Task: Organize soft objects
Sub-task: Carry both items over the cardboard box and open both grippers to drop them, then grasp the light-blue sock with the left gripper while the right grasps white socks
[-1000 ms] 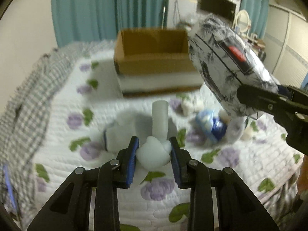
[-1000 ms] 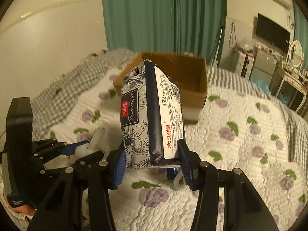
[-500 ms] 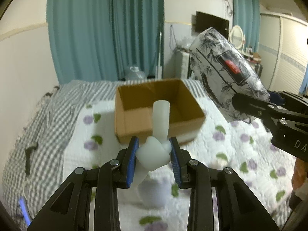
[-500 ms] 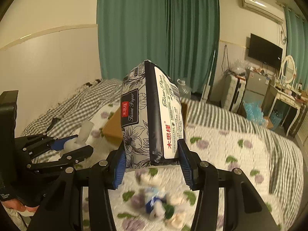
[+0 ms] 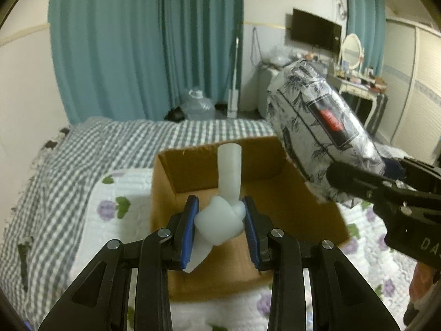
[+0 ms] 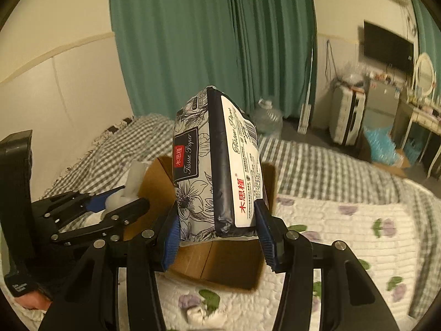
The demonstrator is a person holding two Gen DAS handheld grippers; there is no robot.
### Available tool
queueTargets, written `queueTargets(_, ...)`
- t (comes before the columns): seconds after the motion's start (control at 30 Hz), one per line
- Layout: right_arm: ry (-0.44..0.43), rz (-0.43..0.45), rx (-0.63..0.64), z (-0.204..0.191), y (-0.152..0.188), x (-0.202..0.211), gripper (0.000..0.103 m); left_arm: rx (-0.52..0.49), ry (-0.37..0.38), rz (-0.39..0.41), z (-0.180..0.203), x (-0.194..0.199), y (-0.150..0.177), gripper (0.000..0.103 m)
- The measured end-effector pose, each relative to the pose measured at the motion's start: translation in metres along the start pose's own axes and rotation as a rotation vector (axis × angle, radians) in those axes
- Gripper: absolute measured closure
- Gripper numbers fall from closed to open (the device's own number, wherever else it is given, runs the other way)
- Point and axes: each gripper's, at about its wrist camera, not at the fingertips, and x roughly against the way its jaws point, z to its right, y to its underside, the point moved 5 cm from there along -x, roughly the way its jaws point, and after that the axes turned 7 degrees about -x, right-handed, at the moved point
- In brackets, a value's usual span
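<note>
My left gripper [image 5: 219, 224] is shut on a white soft toy [image 5: 224, 207] and holds it above the open cardboard box [image 5: 317, 215]. My right gripper [image 6: 217, 230] is shut on a floral tissue paper pack [image 6: 215, 165] and holds it upright over the same box [image 6: 228, 264]. The pack [image 5: 322, 135] and the right gripper [image 5: 391, 193] show at the right of the left wrist view. The left gripper [image 6: 110, 207] with the toy [image 6: 129, 190] shows at the left of the right wrist view.
The box sits on a bed with a white floral quilt [image 6: 344, 234] and a grey checked blanket [image 5: 55, 179]. A small white soft item [image 6: 205, 314] lies on the quilt in front of the box. Teal curtains [image 5: 143, 49] hang behind the bed.
Both grippers have risen from the quilt and moved forward with their loads, and now hold them over the box. The other soft items on the quilt have dropped out of the left wrist view.
</note>
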Motion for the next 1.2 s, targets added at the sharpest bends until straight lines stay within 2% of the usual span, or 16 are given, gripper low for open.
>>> queueTargets(0.13,-0.017,-0.046,-0.022,0.007,0.01,-0.034,0.054,-0.025,0.002,-0.027,0.0,-0.028,0.01,0.07)
queueTargets(0.17,-0.018,-0.054,-0.025,0.009,0.014,-0.039,0.054,-0.037,-0.003,-0.031,0.001,-0.032,0.011,0.065)
queueTargets(0.27,-0.017,-0.071,-0.027,0.013,0.023,-0.051,0.051,-0.046,0.001,-0.039,0.004,-0.039,0.016,0.064)
queueTargets(0.3,-0.018,-0.071,-0.032,0.015,0.024,-0.053,0.05,-0.049,0.01,-0.045,0.006,-0.04,0.017,0.055)
queueTargets(0.37,-0.013,-0.071,-0.045,0.017,0.025,-0.053,0.037,-0.058,0.017,-0.061,0.01,-0.041,0.019,0.041)
queueTargets(0.4,0.002,-0.057,-0.048,0.02,0.023,-0.048,0.033,-0.058,0.014,-0.06,0.012,-0.038,0.017,0.037)
queueTargets(0.43,0.01,-0.048,-0.048,0.021,0.022,-0.044,0.026,-0.059,0.009,-0.055,0.013,-0.036,0.016,0.037)
queueTargets(0.47,0.015,-0.038,-0.046,0.022,0.02,-0.038,0.024,-0.06,0.002,-0.049,0.013,-0.032,0.015,0.037)
queueTargets(0.6,0.065,0.004,-0.01,0.022,0.006,-0.002,0.02,-0.061,-0.025,-0.019,0.008,-0.005,0.005,0.037)
queueTargets(0.73,0.12,0.074,0.033,0.013,-0.003,0.053,0.011,-0.056,-0.045,0.062,0.006,0.044,-0.014,0.036)
queueTargets(0.8,0.15,0.108,0.047,0.008,-0.007,0.08,0.009,-0.052,-0.057,0.118,0.005,0.078,-0.023,0.021)
queueTargets(0.83,0.165,0.128,0.054,0.004,-0.008,0.097,0.008,-0.046,-0.065,0.147,0.006,0.096,-0.027,0.018)
queueTargets(0.97,0.181,0.207,0.07,-0.01,-0.009,0.159,0.002,-0.037,-0.097,0.274,0.006,0.168,-0.036,0.017)
queueTargets(1.07,0.2,0.254,0.084,-0.023,-0.003,0.202,0.001,-0.02,-0.11,0.322,0.003,0.204,-0.035,0.017)
queueTargets(1.2,0.216,0.27,0.101,-0.035,0.011,0.236,0.001,0.011,-0.098,0.346,0.0,0.232,-0.025,0.017)
